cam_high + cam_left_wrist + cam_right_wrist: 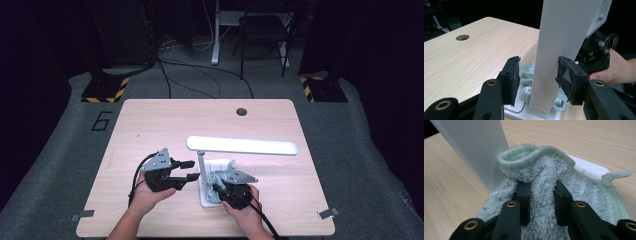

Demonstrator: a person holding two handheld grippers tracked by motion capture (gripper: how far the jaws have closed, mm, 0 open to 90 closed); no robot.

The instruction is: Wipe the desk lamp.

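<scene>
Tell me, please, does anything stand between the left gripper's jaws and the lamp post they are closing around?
Nothing visible does. The white lamp post stands between the left gripper jaws, one pad touching it, a small gap at the other. The green cloth lies behind the post, on the lamp base.

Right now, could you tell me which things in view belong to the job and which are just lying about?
In the job:
- desk lamp
- light green cloth, pinched by the right gripper
- left gripper, jaws either side of the lamp's post

Lying about:
- chair
- floor cables

Overhead table [150, 120] view plus two close tool-mounted lamp [559, 50] views.
</scene>
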